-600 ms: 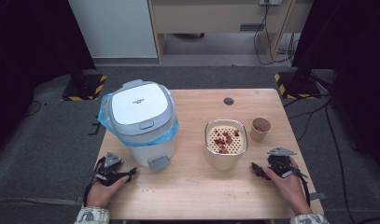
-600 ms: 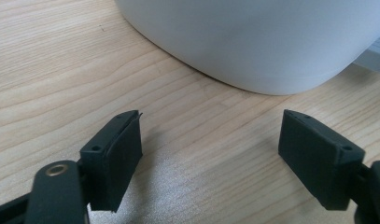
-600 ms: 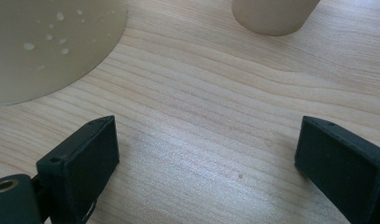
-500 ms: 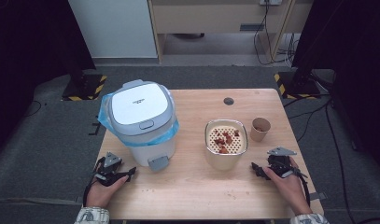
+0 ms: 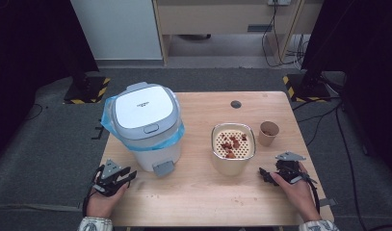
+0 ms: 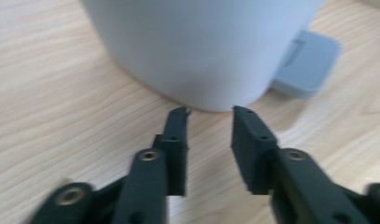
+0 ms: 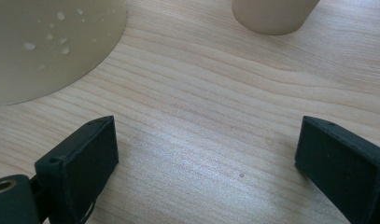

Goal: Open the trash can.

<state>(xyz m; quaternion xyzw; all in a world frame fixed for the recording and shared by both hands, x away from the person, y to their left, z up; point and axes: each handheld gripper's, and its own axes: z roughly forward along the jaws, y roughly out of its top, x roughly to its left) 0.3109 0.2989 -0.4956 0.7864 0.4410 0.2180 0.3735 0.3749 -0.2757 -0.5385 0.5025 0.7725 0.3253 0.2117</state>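
Both claws rest low on the counter (image 5: pixel 193 202) near its bottom edge, and neither holds anything; the work appears to be at its start, with no item yet taken up. The left claw (image 5: pixel 117 177), at lower left of the high view, has its jaws partly apart and empty, pointing at the base of the pedal bin (image 5: pixel 144 126), just short of the bin wall (image 6: pixel 201 46) and beside the grey foot pedal (image 6: pixel 305 64). The right claw (image 5: pixel 269 174), at lower right, stands with jaws wide apart over bare wood, the cream container (image 5: pixel 233 150) to its left and the paper cup (image 5: pixel 268 133) beyond it. Judged next move: the right claw must advance and close on the container, which holds reddish scraps on a perforated insert, while the left presses the pedal or lifts the lid. Count: one bin, one container, one cup, two claws, one dark cable port (image 5: pixel 236 104) in the counter top.
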